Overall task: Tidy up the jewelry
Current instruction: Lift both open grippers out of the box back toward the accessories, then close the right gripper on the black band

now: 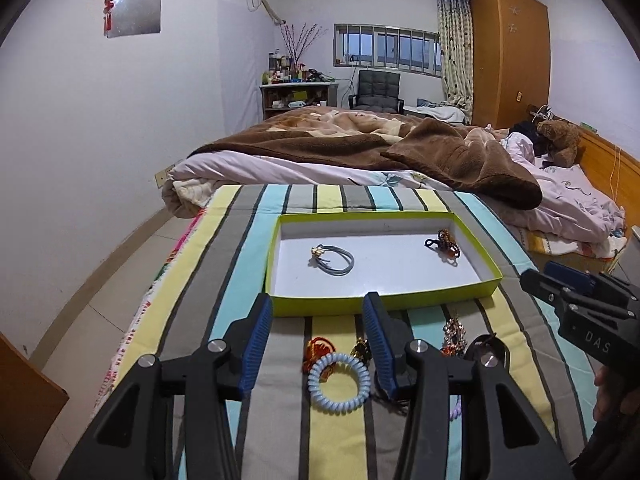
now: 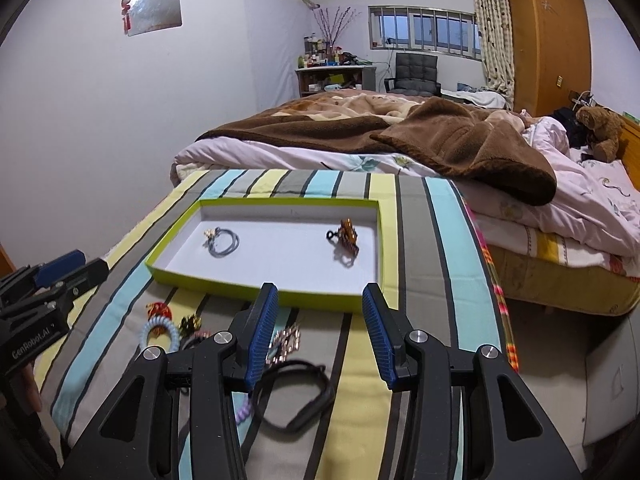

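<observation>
Left tongs (image 1: 318,336) stand wide apart with nothing between the blue pads, hanging over the striped cloth (image 1: 224,264) just short of the tray's near rim. Under them, a pale blue coil hair tie (image 1: 339,382) lies flat on the cloth, with a red-orange ornament (image 1: 318,350) touching its far edge and a small gold piece (image 1: 360,349) just beside that. To the right, half hidden behind the right-hand pad, sits a sparkly beaded piece (image 1: 454,334) and a dark loop (image 1: 482,346).

Right tongs (image 2: 320,332) are just as wide open and hold nothing. They hover above the same cloth, near the tray's front right corner. Below them a black cord bracelet (image 2: 296,396) curls on a yellow stripe, a rose-gold chain piece (image 2: 286,342) near its far side, and a bit of lilac coil (image 2: 243,412) peeks out beside the left-hand finger.

Further out, the shallow lime-green tray (image 1: 490,260) with its white floor rests flat on the cloth. Two things lie inside, well apart: a grey-blue hair band (image 1: 334,262) with a pale charm toward the left, and an amber beaded clip (image 1: 446,242) with a black loop toward the far right.

Each pair of tongs shows at the edge of the other's view, side by side. Beyond the cloth, a bed with a brown blanket (image 1: 440,148), and a teddy bear (image 1: 560,140) at its head.
</observation>
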Tool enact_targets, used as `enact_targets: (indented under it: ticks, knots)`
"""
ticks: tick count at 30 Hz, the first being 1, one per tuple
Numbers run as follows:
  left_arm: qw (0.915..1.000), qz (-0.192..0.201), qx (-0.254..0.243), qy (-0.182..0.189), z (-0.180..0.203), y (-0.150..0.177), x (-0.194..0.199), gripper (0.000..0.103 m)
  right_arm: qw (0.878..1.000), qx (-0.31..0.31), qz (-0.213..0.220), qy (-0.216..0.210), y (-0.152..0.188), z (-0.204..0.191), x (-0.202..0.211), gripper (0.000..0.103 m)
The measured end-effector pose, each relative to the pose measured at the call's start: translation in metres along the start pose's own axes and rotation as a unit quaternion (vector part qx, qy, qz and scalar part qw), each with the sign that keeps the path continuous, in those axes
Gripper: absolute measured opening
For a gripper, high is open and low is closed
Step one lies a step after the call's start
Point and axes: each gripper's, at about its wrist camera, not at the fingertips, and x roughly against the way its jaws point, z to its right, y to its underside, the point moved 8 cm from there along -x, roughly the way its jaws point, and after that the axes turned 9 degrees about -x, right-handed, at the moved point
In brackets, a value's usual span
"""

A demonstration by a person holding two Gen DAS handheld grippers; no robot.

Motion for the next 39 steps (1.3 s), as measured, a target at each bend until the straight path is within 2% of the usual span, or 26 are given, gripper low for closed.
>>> enact_targets:
  ticks: [9, 15, 19, 21, 24, 27, 31, 33, 34, 37, 39]
  knots:
    - [0.9998, -0.019, 0.006, 0.001, -0.003, 0.026, 0.002, 0.049, 0.999, -0.004, -0.039, 0.004, 0.037, 0.004, -0.001, 0.045]
    - [0.9967, -0.045, 0.051, 0.043, -0.01, 0.056, -0.002, 0.049, 0.997, -0.026, -0.074, 0.009, 0.068, 0.015, -0.007, 0.045]
    - [0.996, -0.054, 0.056, 0.044, -0.014, 0.069, -0.001, 0.049, 0.996, -0.036, -0.083, 0.006, 0.075, 0.017, -0.01, 0.045]
    - [0.9945, -0.055, 0.068, 0.057, -0.016, 0.074, 0.0, 0.049, 0.995, -0.038, -0.092, 0.002, 0.078, 0.016, -0.014, 0.045]
    - [0.9969, -0.05, 0.053, 0.03, -0.02, 0.077, 0.002, 0.049, 0.994, -0.033, -0.103, 0.008, 0.082, 0.013, -0.022, 0.045]
    - [0.9947, -0.061, 0.067, 0.049, -0.022, 0.084, -0.001, 0.049, 0.993, -0.032, -0.112, 0.014, 0.084, 0.013, -0.032, 0.045]
    - [0.9935, -0.075, 0.075, 0.042, -0.028, 0.094, -0.003, 0.05, 0.992, -0.043, -0.113, 0.026, 0.081, 0.018, -0.04, 0.045]
    - [0.9922, -0.079, 0.081, 0.053, -0.028, 0.096, -0.004, 0.05, 0.993, -0.036, -0.111, 0.031, 0.081, 0.016, -0.042, 0.045]
    - [0.9917, -0.08, 0.084, 0.056, -0.028, 0.097, -0.004, 0.05, 0.993, -0.034, -0.112, 0.034, 0.081, 0.017, -0.043, 0.041]
    - [0.9915, -0.082, 0.08, 0.061, -0.025, 0.097, -0.006, 0.05, 0.993, -0.024, -0.109, 0.035, 0.08, 0.014, -0.042, 0.02]
    - [0.99, -0.087, 0.082, 0.074, -0.022, 0.098, -0.009, 0.05, 0.993, -0.018, -0.106, 0.044, 0.079, 0.015, -0.042, 0.014]
